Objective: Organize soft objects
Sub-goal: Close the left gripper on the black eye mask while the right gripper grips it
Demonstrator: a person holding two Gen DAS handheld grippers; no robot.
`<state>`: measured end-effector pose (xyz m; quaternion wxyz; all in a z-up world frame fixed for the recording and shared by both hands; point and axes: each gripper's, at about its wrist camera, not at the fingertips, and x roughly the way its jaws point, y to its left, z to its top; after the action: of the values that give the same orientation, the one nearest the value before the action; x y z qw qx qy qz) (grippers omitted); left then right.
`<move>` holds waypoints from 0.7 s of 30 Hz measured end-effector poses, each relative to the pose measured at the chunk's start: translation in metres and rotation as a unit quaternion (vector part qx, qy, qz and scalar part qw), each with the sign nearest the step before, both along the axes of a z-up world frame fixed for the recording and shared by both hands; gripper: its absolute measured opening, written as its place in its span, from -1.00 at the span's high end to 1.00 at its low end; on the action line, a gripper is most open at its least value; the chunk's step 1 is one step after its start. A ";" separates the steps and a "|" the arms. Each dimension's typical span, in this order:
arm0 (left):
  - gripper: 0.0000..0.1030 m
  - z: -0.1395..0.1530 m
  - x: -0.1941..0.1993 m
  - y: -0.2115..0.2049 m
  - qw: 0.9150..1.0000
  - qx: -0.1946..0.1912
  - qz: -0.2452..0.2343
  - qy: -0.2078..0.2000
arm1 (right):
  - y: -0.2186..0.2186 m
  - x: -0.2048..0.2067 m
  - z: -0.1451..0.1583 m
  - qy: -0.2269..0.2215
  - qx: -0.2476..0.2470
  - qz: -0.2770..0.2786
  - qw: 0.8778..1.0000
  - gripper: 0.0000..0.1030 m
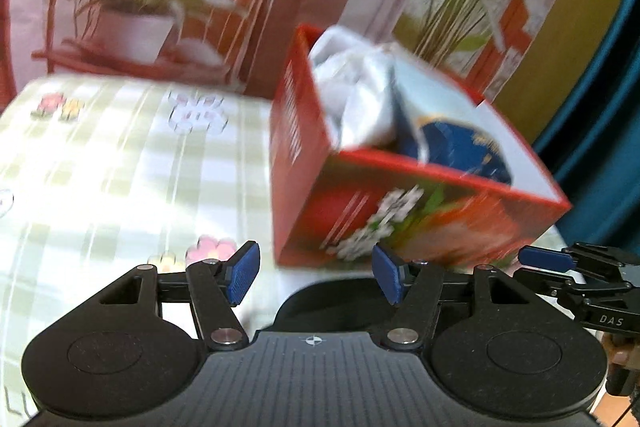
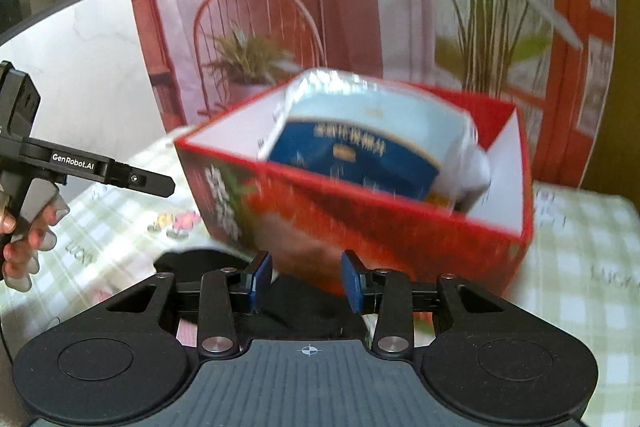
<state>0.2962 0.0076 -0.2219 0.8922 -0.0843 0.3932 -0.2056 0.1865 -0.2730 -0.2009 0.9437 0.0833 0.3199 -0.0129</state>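
One red box holds soft packs; both hand-held grippers gape empty.

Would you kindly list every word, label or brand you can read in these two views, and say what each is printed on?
"GenRobot.AI": white, on the left gripper, seen from the right wrist.
"DAS": white, on the right gripper, seen from the left wrist.
Red box: white lettering on its side, blurred, unreadable.
Blue and white packet: gold lettering, blurred, unreadable.
Checked tablecloth: faint grey print, too blurred to read.
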 end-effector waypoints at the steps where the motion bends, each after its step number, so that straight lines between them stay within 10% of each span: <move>1: -0.25 -0.005 0.000 0.001 1.000 0.000 0.002 0.006 | 0.001 0.000 -0.005 0.005 0.001 -0.001 1.000 0.30; 21: -0.28 -0.047 -0.012 -0.011 0.999 0.023 -0.004 0.042 | -0.021 0.014 -0.061 0.086 0.068 -0.059 0.992 0.07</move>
<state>0.2843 -0.0036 -0.2687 0.8755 -0.0711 0.4356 -0.1968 0.2009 -0.2939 -0.2623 0.9024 0.1644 0.3947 -0.0541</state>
